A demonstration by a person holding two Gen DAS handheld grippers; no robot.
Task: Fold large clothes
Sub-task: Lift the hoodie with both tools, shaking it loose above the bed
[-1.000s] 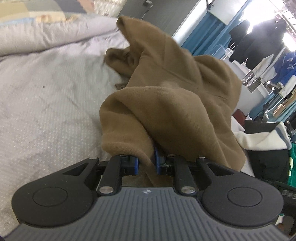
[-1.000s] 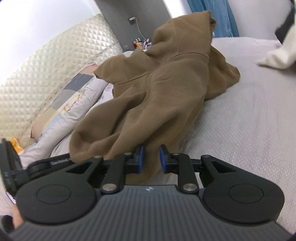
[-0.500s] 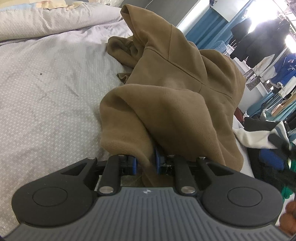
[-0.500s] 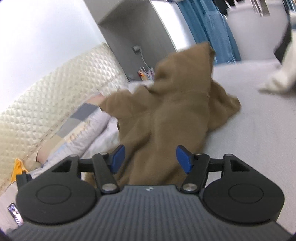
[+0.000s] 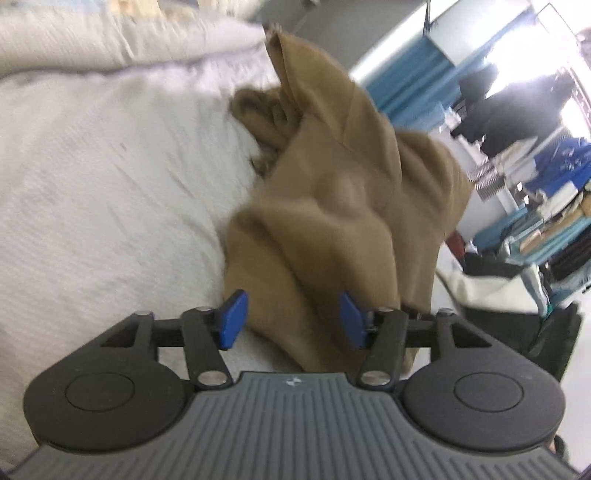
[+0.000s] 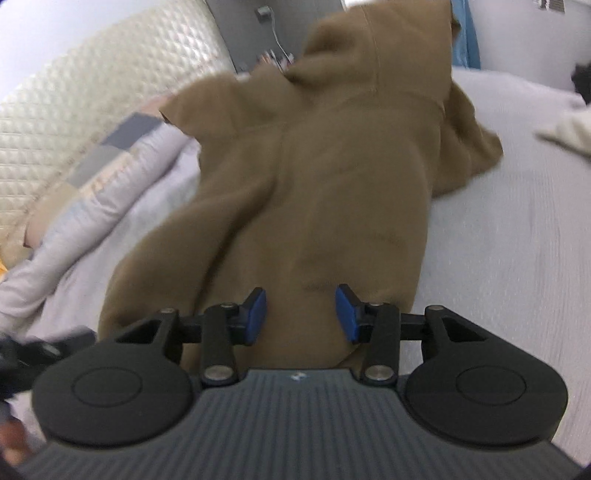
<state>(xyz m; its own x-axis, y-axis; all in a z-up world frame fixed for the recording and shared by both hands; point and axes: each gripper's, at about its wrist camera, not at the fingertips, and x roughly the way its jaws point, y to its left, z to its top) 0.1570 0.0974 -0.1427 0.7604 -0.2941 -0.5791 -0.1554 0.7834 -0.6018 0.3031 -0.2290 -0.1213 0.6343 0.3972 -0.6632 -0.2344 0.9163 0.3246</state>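
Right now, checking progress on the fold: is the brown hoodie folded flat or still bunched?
Still bunched. The brown hoodie lies in a rumpled heap on the bed, hood peaked up, and both grippers' fingers are open.

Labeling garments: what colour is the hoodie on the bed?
Plain brown hoodie, clearest in right wrist view.

Bedroom in a home, w/ clothes storage alongside. Wide bed under pale grey dotted bedsheet (image 6: 517, 229), cream diamond-quilted padded headboard (image 6: 74, 110) behind, patchwork pillow in grey, peach and beige squares (image 6: 99, 162) against it. Charger plug w/ dangling cable (image 6: 264, 11) on grey wall panel by bed head. Off to one side: dark garments hanging on a rack (image 5: 517, 110), blue curtain (image 5: 406, 85), stacked folded clothes in blue and tan (image 5: 554, 221).
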